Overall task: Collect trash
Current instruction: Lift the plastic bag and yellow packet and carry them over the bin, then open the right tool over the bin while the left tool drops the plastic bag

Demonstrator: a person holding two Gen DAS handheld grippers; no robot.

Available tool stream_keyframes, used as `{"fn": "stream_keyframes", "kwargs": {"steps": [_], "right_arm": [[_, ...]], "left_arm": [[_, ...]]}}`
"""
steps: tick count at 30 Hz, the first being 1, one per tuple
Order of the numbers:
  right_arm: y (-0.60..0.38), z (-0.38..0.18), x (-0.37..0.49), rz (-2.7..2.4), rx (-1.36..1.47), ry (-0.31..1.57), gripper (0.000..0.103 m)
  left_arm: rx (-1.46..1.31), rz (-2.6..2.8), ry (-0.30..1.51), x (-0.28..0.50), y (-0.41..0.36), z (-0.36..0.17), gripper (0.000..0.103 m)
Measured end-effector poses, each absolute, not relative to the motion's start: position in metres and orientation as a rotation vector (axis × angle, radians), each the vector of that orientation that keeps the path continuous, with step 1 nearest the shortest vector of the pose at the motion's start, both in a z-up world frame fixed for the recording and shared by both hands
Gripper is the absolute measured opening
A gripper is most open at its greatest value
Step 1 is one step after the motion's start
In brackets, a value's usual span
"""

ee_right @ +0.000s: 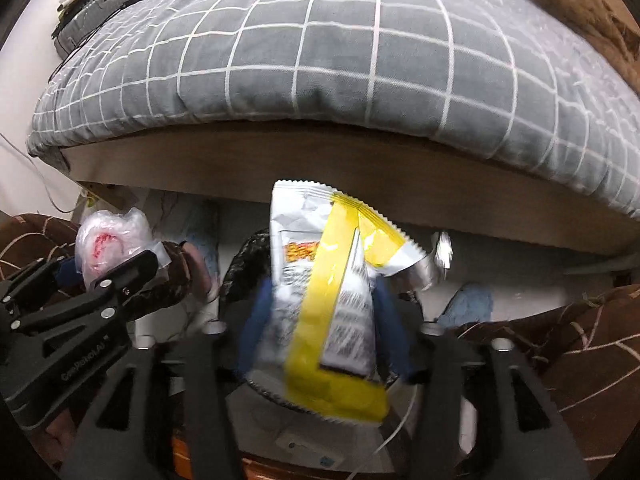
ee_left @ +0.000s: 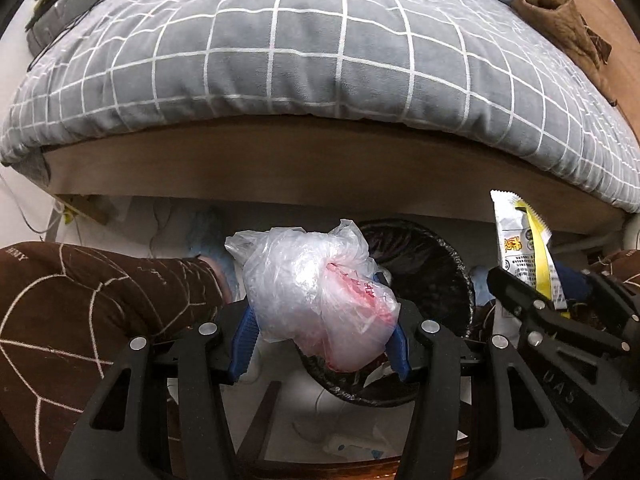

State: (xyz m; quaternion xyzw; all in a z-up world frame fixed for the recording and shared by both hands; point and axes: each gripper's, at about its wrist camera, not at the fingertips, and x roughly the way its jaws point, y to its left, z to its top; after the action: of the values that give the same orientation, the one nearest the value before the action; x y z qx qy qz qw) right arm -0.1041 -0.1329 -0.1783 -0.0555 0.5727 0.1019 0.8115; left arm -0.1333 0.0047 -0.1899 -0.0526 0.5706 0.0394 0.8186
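Observation:
My left gripper [ee_left: 320,320] is shut on a crumpled clear plastic bag [ee_left: 316,288] with red print, held over a bin with a black liner [ee_left: 424,264] on the floor. My right gripper [ee_right: 324,320] points down over the same bin [ee_right: 248,256], its blue fingers [ee_right: 256,320] spread wide. A silver and yellow snack wrapper [ee_right: 320,292] hangs blurred between them, and the pads do not seem to press it. The left wrist view shows the right gripper [ee_left: 552,292] and the wrapper [ee_left: 516,240] at the right. In the right wrist view the left gripper [ee_right: 100,268] and the bag [ee_right: 108,240] appear at the left.
A bed with a grey checked quilt [ee_left: 320,60] fills the upper view, and its wooden side board [ee_left: 320,160] overhangs the bin. A person's brown patterned sleeves [ee_left: 80,300] flank both grippers. A brown garment [ee_left: 560,20] lies on the bed's far right. Cables and pale clutter lie under the bed.

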Motion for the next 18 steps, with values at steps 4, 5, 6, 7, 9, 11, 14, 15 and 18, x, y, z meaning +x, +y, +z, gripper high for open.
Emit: {"fn": "stream_keyframes", "kwargs": {"steps": [4,5,6,7,9,11,14,15,18], "right_arm": [[-0.139,-0.172,-0.105,0.196,-0.142,1.183,0.077],[-0.143,-0.17,-0.103,0.184,-0.145,1.176,0.079],[-0.147,-0.169,-0.103,0.176,-0.145,1.172,0.081],[-0.154,-0.168,-0.103,0.163,-0.14,1.167,0.083],[-0.163,-0.165,-0.102,0.146,-0.132,1.159,0.087],[-0.176,-0.164,-0.102,0.116,-0.126,1.146,0.089],[-0.196,-0.159,-0.101,0.084,-0.107,1.129,0.093],[-0.202,-0.157,-0.102,0.072,-0.101,1.121,0.094],[-0.224,-0.154,-0.106,0.04,-0.076,1.103,0.095]], "left_arm": [[-0.106,0.066,1.219,-0.131,-0.006,-0.193,0.052],[-0.106,0.059,1.221,-0.129,-0.008,-0.193,0.052],[-0.103,0.055,1.221,-0.129,-0.01,-0.194,0.052],[-0.1,0.05,1.22,-0.128,-0.012,-0.193,0.052],[-0.096,0.032,1.223,-0.126,-0.018,-0.194,0.052],[-0.093,0.013,1.227,-0.125,-0.026,-0.193,0.052],[-0.081,-0.021,1.233,-0.123,-0.042,-0.193,0.052],[-0.073,-0.031,1.233,-0.122,-0.048,-0.193,0.052],[-0.058,-0.055,1.238,-0.121,-0.061,-0.195,0.052]]}}
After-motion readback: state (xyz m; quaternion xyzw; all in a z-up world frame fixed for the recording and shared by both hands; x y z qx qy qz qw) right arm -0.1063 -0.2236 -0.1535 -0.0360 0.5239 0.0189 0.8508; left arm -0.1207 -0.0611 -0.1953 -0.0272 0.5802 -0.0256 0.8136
